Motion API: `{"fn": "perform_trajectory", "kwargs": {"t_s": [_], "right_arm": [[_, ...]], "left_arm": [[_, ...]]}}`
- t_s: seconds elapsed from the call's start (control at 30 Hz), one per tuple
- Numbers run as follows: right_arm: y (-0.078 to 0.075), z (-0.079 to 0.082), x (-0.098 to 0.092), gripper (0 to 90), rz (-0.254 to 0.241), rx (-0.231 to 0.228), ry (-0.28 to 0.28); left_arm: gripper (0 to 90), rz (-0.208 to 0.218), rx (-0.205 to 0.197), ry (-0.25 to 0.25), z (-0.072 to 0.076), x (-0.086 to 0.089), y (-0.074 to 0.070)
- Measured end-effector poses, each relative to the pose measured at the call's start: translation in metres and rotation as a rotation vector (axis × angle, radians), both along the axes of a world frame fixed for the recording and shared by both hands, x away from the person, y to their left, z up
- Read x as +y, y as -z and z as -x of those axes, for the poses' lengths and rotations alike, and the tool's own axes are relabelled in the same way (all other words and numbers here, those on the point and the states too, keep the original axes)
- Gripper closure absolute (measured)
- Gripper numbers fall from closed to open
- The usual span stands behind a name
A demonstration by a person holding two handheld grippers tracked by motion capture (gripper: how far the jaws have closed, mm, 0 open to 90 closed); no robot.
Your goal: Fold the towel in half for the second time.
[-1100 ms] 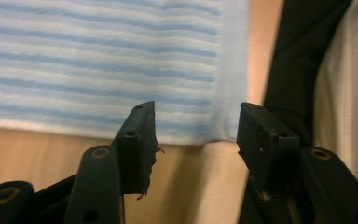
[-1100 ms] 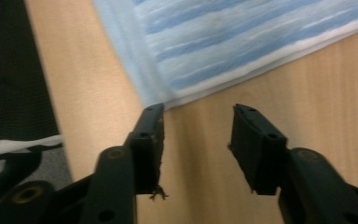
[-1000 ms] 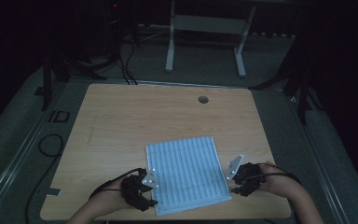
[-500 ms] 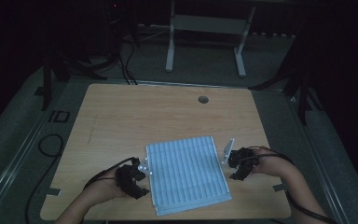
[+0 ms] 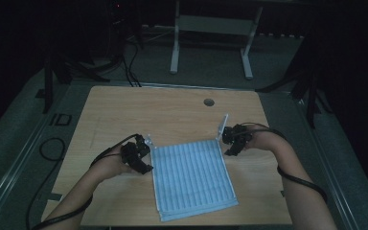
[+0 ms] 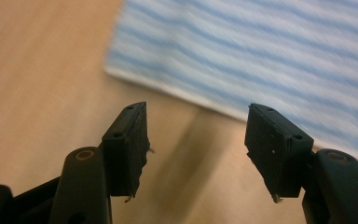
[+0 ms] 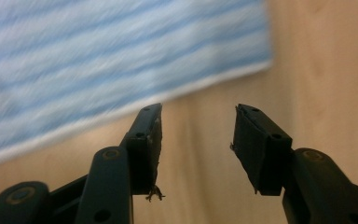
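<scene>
the bench (image 5: 172, 110) is overlooked from above; the striped cloth (image 6: 261, 51) is seen close by both gripper views.

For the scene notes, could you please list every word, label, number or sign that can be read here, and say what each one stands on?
"ID": large pale letters on the grey floor left of the wooden table; the reading is uncertain in the dim light.
Striped cloth: blue and white stripes, no text seen.
Left gripper and right gripper: no lettering on the black jaws.
</scene>
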State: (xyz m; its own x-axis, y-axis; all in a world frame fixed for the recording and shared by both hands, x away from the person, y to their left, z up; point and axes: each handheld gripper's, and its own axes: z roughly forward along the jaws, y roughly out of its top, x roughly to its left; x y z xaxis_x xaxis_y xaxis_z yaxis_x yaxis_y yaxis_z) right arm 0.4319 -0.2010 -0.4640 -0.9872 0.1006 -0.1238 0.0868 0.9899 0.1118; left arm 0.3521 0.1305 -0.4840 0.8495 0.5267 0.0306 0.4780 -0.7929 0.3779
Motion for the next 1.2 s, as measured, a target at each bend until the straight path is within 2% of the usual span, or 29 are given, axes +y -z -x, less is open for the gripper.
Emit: {"fn": "perform_trajectory", "kwargs": {"t_s": [0.07, 0.23, 0.3, 0.43, 0.63, 0.77, 0.8, 0.83, 0.9, 1.0, 1.07, 1.17, 1.2], "right_arm": [[-0.002, -0.011, 0.008, 53.5, -0.009, -0.009, 0.009], [0.009, -0.032, 0.025, 59.5, 0.020, -0.077, 0.022], [0.015, -0.038, 0.029, 60.4, 0.017, -0.058, 0.024], [0.032, -0.044, 0.038, 61.5, 0.068, -0.025, 0.021], [0.049, -0.048, 0.042, 67.8, 0.111, 0.000, 0.015], [0.050, -0.049, 0.041, 74.7, 0.094, 0.039, 0.034], [0.050, -0.049, 0.042, 79.7, 0.095, 0.045, 0.036], [0.050, -0.049, 0.042, 81.5, 0.095, 0.062, 0.038], [0.050, -0.049, 0.043, 83.6, 0.100, 0.065, 0.041], [0.050, -0.049, 0.045, 84.7, 0.111, 0.064, 0.045], [0.049, -0.047, 0.045, 84.8, 0.120, 0.053, 0.050], [0.046, -0.047, 0.044, 85.1, 0.119, 0.028, 0.050], [0.044, -0.048, 0.043, 85.1, 0.122, 0.010, 0.062]], "left_arm": [[40.2, 0.018, 0.010, 0.000, -0.012, 0.000, 0.001], [40.3, 0.008, 0.017, -0.033, -0.036, -0.001, 0.013], [40.3, 0.013, 0.031, -0.042, -0.043, -0.001, 0.018], [40.7, 0.005, 0.048, -0.062, -0.055, -0.003, 0.026], [43.5, -0.041, 0.061, -0.065, -0.069, -0.007, 0.037], [46.7, -0.049, 0.067, -0.039, -0.073, -0.011, 0.038], [46.8, -0.049, 0.065, -0.039, -0.073, -0.013, 0.038], [49.3, -0.049, 0.059, -0.025, -0.073, -0.013, 0.038], [54.6, -0.041, 0.062, -0.009, -0.074, -0.014, 0.038], [68.0, -0.018, 0.071, 0.011, -0.075, -0.015, 0.038], [80.7, -0.027, 0.049, 0.027, -0.073, -0.018, 0.037], [85.0, -0.058, -0.004, 0.001, -0.075, -0.019, 0.035], [85.5, -0.055, -0.015, -0.010, -0.077, -0.018, 0.032]]}}
